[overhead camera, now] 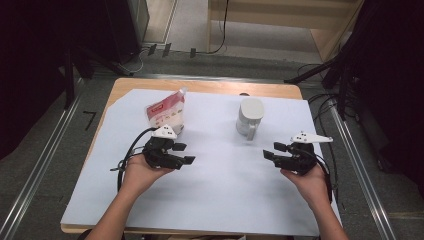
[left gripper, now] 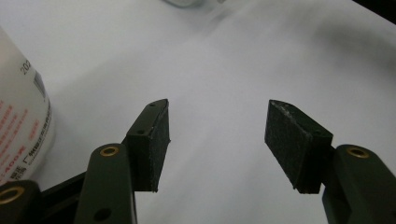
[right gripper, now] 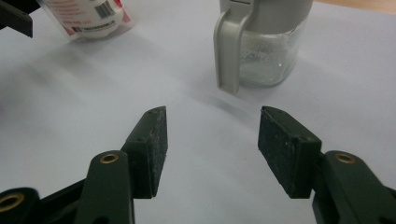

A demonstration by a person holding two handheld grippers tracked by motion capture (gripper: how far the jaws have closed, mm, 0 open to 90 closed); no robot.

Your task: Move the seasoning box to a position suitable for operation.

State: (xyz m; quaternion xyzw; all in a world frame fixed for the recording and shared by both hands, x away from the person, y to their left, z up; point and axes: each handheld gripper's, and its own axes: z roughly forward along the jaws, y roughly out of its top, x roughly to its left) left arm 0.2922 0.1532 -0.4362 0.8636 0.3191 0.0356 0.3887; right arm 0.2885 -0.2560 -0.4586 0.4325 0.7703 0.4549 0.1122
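Two things on the counter [overhead camera: 215,195], which is covered by one white sheet with bare wood showing along the far edge: one red-and-white pouch [overhead camera: 166,114] and one glass jar [overhead camera: 249,118] with a grey lid and grey handle. Two tongs, one per hand. Left tongs [overhead camera: 184,153] sits at the left, held low over the sheet, just in front of the pouch and pointing toward the middle; right tongs [overhead camera: 272,151] sits at the right, in front of and a bit right of the jar, also pointing inward. The two are well apart with bare sheet between them. In the left gripper view both pads [left gripper: 160,140] stand clearly apart with nothing but white sheet between them, so it is holding nothing; the pouch [left gripper: 21,116] edge shows at the left of that frame, beside the jaw, not between the pads. In the right gripper view the gap is similar, pads [right gripper: 159,144] apart, empty, nothing gripped; the jar [right gripper: 264,46] stands upright ahead of it, handle turned toward the camera, and looks to have a little white residue inside, though the glass is too blurry to be sure. The pouch [right gripper: 86,14] lies far left in that view, barcode visible. Pouch stands upright, leaning slightly, at the back left of the sheet; jar at back centre-right. Neither item touched by any jaw.
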